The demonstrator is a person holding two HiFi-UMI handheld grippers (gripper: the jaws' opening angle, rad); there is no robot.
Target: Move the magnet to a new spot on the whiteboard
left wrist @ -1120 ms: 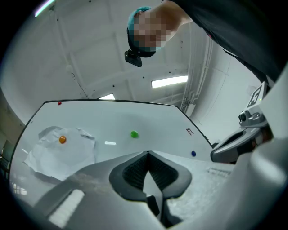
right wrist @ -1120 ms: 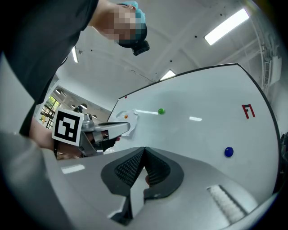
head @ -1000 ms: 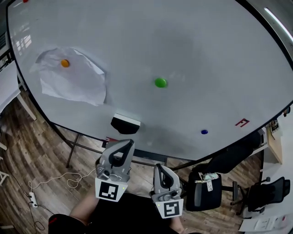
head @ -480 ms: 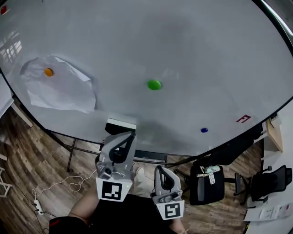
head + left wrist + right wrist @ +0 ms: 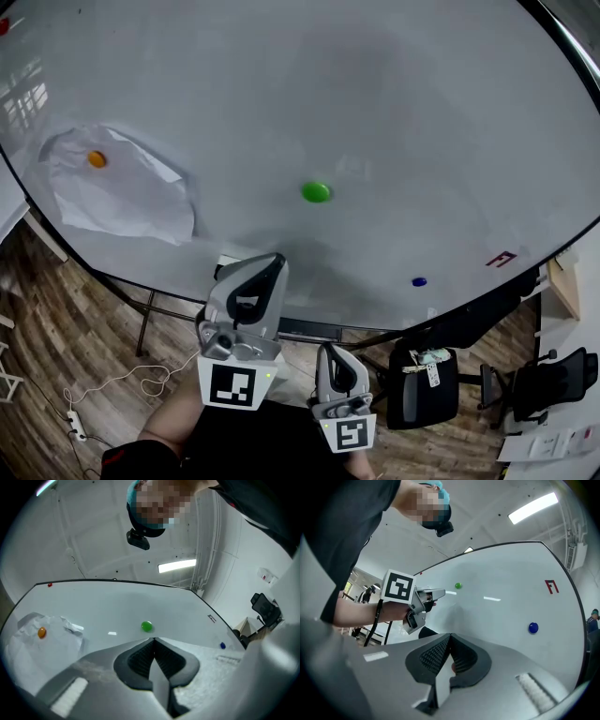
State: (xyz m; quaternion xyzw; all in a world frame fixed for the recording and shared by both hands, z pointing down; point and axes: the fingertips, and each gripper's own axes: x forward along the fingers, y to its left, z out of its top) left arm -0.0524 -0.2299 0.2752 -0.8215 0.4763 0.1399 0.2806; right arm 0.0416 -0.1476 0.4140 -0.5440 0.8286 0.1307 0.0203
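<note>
Head view has my left gripper (image 5: 269, 266) raised in front of the lower edge of the whiteboard (image 5: 403, 112), jaws clenched together with nothing between them, and my right gripper (image 5: 330, 352) lower and nearer my body, likewise closed and empty. The green magnet (image 5: 316, 192) sits about mid-board, well apart from both tools; in the left gripper view it lies just above the jaw tips, so I judge it is the one I am lining up on. What could go wrong: if I reach it with the jaws closed like this, the tips will only push it across the slick board or knock it off, so they must part first. It is a small, smooth dome, and a shallow pinch could let it squirt out and fall to the wooden floor (image 5: 56, 309). An orange magnet (image 5: 97, 159) pins a crumpled sheet of paper (image 5: 122, 202) at the left, and lifting that by mistake would likely drop the sheet; a blue magnet (image 5: 419, 281) lies low at the right. As for containers, I see none on the board; a dark bag-like thing (image 5: 420, 389) stands by an office chair (image 5: 548, 384), contents not clear
</note>
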